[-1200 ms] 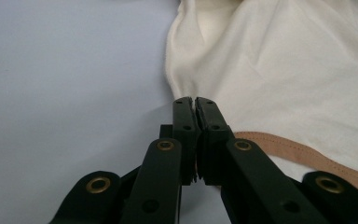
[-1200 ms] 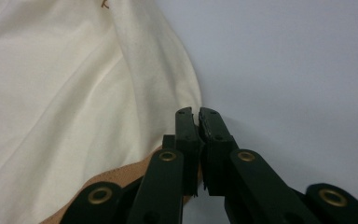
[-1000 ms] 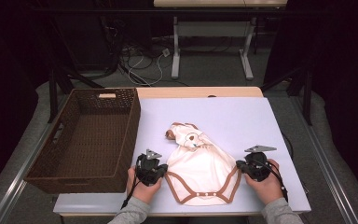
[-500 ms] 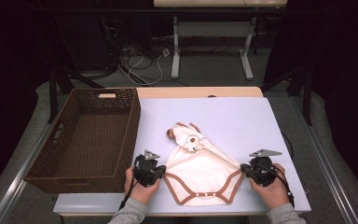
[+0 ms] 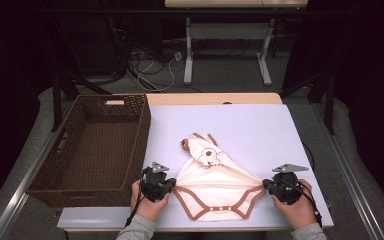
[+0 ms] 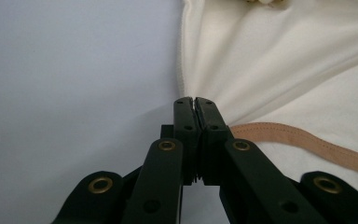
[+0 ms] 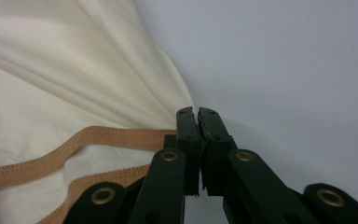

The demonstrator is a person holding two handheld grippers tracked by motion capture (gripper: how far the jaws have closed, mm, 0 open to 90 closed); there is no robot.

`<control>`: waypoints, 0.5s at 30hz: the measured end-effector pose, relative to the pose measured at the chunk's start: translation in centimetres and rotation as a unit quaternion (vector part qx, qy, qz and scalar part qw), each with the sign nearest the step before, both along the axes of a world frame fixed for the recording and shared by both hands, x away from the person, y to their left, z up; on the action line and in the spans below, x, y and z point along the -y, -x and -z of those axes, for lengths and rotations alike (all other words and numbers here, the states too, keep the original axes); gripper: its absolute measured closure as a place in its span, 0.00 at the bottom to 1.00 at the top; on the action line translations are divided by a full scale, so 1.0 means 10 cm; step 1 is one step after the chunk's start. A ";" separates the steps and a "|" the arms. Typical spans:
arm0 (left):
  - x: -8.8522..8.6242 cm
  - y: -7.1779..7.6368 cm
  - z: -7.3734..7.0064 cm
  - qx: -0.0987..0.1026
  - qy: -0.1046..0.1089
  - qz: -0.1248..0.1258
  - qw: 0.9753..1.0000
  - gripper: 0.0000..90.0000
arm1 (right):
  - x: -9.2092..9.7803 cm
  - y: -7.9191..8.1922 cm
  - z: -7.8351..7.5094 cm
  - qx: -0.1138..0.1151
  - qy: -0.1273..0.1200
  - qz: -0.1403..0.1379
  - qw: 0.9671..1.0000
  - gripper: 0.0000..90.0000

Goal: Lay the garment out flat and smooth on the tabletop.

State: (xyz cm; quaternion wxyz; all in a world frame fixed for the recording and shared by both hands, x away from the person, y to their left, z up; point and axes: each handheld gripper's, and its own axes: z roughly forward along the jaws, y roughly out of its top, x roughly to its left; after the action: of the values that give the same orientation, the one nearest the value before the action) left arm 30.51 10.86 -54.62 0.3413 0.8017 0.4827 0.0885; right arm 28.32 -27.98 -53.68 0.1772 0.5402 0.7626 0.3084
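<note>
The cream bodysuit (image 5: 215, 187) lies at the near edge of the table (image 5: 260, 125), stretched from 9 to 3 o'clock; the left claw (image 5: 172, 186) clenches its 9 o'clock corner, the right claw (image 5: 266, 185) its 3 o'clock corner; the basket (image 5: 75, 165) waits at 9 o'clock, nearer the left

In the high view the worktop (image 5: 260, 125) is evenly and brightly lit from above, while the room toward 12, 9 and 3 o'clock falls into deep darkness. Shadows on the pale surface are soft and short, with no glare. That view is slightly soft and grainy. In both gripper views the black links at 6 o'clock are blurred from closeness, the cloth (image 6: 279, 60) is sharper, and the brightness fades gently toward the corners.
</note>
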 end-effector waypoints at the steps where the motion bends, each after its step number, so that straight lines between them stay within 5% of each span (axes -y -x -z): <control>1: 0.00 0.00 0.00 0.001 0.001 0.001 1.000 0.99 | 0.01 0.01 -0.01 0.001 0.001 -0.001 1.000 0.98; 15: -0.01 -0.10 0.04 0.001 0.001 -0.008 1.000 0.98 | 0.01 -0.16 0.05 0.018 0.000 0.001 1.000 0.97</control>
State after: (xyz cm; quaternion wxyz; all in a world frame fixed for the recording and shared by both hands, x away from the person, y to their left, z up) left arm 31.53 10.96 -54.98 0.3421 0.7974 0.4886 0.0913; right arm 29.96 -28.03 -54.15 0.1915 0.5353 0.7586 0.3182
